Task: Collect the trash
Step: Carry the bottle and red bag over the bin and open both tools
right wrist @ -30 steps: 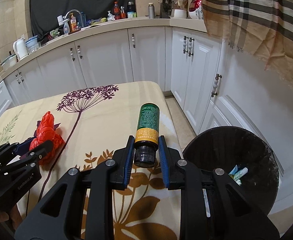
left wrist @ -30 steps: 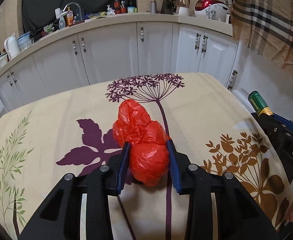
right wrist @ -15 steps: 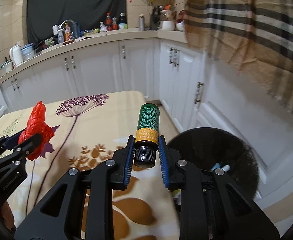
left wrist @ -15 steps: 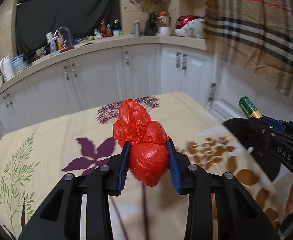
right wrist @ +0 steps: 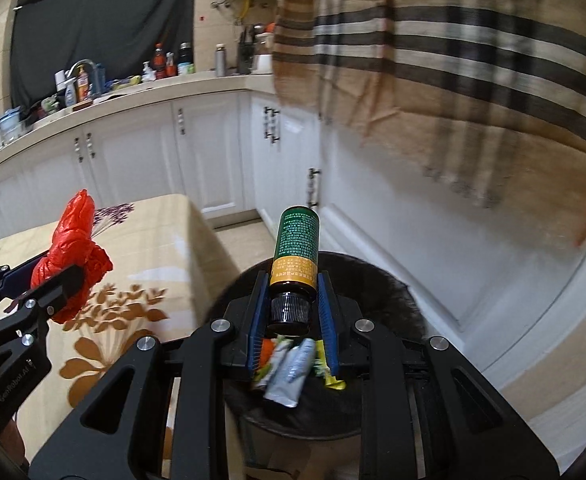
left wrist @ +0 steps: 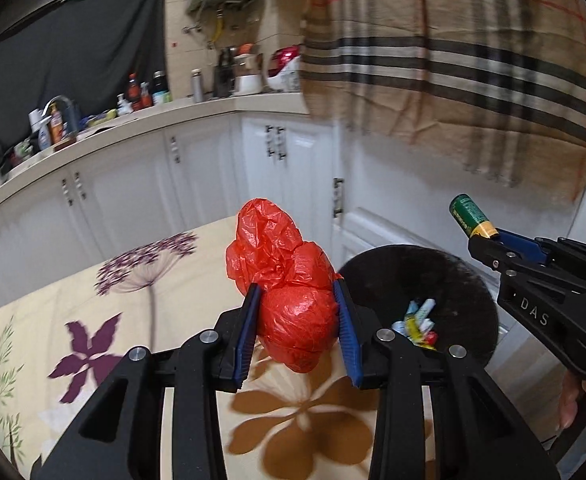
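My left gripper (left wrist: 297, 312) is shut on a crumpled red plastic bag (left wrist: 283, 276) and holds it in the air over the table's right edge, just left of the black trash bin (left wrist: 469, 280). The bag also shows in the right wrist view (right wrist: 73, 256). My right gripper (right wrist: 291, 296) is shut on a green and yellow bottle (right wrist: 295, 248), gripped at its black cap, and holds it above the bin (right wrist: 393, 304). The bottle also shows in the left wrist view (left wrist: 471, 216). Several tubes and wrappers (right wrist: 293, 368) lie inside the bin.
The table has a beige floral cloth (left wrist: 93, 320). White kitchen cabinets (left wrist: 197, 184) run behind it, with a cluttered counter (left wrist: 93, 120) on top. A plaid cloth (left wrist: 453, 60) hangs at the upper right, above the bin.
Both grippers have lifted and swung right, away from the table toward the bin. The bottle now hangs over the bin, and the red bag is off the tabletop.
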The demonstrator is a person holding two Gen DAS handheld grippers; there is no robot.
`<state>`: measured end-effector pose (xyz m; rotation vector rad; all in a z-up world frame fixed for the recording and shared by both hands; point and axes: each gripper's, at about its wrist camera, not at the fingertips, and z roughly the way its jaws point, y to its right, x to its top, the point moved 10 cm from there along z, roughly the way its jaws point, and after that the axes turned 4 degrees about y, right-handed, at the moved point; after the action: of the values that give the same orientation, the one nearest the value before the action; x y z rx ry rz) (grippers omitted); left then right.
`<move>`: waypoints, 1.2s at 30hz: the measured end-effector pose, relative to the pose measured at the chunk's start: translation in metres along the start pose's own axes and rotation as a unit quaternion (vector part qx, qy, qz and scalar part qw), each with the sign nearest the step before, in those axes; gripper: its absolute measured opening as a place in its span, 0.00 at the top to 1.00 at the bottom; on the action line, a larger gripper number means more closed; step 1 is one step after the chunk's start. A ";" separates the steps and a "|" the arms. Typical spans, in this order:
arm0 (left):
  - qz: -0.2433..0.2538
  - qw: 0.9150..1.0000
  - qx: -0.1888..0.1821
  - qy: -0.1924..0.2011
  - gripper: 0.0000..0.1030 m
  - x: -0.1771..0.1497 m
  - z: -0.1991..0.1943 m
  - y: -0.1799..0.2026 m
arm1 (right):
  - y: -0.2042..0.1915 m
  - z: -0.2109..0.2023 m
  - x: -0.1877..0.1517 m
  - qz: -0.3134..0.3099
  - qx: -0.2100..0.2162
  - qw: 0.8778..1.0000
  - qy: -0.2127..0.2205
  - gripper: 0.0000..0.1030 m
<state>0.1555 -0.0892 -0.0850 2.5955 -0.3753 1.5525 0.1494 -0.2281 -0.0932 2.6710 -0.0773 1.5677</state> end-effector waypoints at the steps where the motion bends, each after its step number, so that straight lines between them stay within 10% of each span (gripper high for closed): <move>1: 0.004 1.000 -0.004 0.002 0.64 0.002 0.002 0.008 | 0.004 0.000 0.000 0.001 -0.003 1.000 0.001 0.77; 27: 0.042 0.999 -0.034 -0.003 0.63 0.021 0.080 0.080 | 0.069 0.051 -0.012 0.036 -0.046 0.998 -0.005 0.77; 36: 0.036 0.999 -0.034 -0.014 0.49 0.019 0.088 0.082 | 0.075 0.054 -0.010 0.047 -0.060 0.997 0.000 0.66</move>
<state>0.2179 -0.1893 -0.1140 2.5820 -0.5210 1.4983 0.1864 -0.3057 -0.1274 2.6097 -0.2911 1.5351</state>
